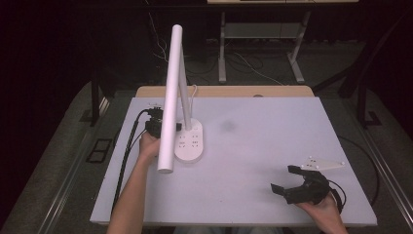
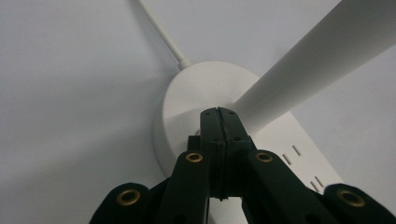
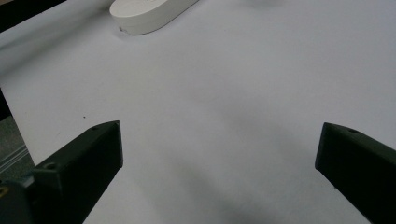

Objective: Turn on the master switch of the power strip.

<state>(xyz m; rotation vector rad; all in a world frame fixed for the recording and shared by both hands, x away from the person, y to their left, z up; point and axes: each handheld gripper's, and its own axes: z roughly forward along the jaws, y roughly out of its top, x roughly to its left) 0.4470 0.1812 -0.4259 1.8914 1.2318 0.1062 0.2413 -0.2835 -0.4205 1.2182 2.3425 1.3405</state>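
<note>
Spanning most of the high view, the pale grey rectangular tabletop (image 1: 272,161) carries everything else. Next in size is the white desk lamp, whose long tubular head (image 1: 169,97) slants out over the table's left half from a thin upright arm (image 1: 184,92). That arm rises from the white oval plastic base (image 1: 191,141), which stands left of centre, toward the far edge, with small slot markings on its top and a thin white cord (image 2: 161,32) leaving its far end.

The left gripper (image 2: 218,114), black with 2 jaws, sits just beside the base's left edge under the tube; its jaws are pressed flat together with nothing between them, and their closed tip lies over the base close to the foot of the arm. Whether the tip touches the base I cannot tell. The right gripper (image 1: 291,179) is well apart, near the table's front right corner, jaws spread wide over bare surface and holding nothing.

Judged from here, the main risk is the lamp itself: the head reaches far out from a small base, so a sideways push from the closed left jaws could slide or tip it. The left hand (image 1: 148,145) also works right under the tube, and lifting carelessly could knock it.
</note>
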